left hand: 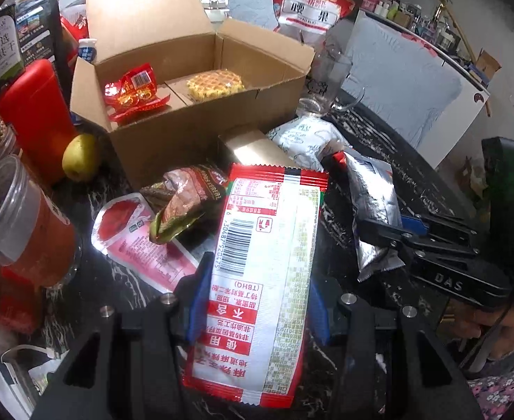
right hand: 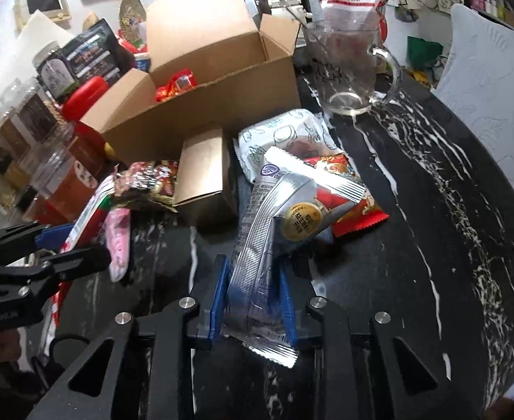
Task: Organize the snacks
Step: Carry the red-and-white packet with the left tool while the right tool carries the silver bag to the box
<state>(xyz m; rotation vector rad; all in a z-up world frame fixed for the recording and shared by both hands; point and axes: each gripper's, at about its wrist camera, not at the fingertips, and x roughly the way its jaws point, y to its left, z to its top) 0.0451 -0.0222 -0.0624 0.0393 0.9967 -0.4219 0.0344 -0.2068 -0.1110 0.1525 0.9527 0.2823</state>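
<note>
My left gripper [left hand: 255,301] is shut on a long red-and-white snack packet [left hand: 263,262], held above the dark marble table. My right gripper [right hand: 255,301] is shut on a silver foil packet [right hand: 267,245]; it also shows in the left wrist view [left hand: 372,210]. An open cardboard box [left hand: 201,133] stands behind, holding a red candy pack [left hand: 134,91] and a waffle [left hand: 215,84]. Loose on the table are a brown-green packet [left hand: 183,203], a pink pouch [left hand: 141,241], a white patterned packet [right hand: 284,140], a red packet [right hand: 354,210] and a small kraft box [right hand: 202,171].
A glass mug [right hand: 354,70] stands right of the box. A red bottle [left hand: 36,119], a pear [left hand: 80,157] and clear jars [left hand: 19,224] crowd the left side. A big red-white bag [left hand: 309,3] stands behind. The table edge [right hand: 501,189] curves at right.
</note>
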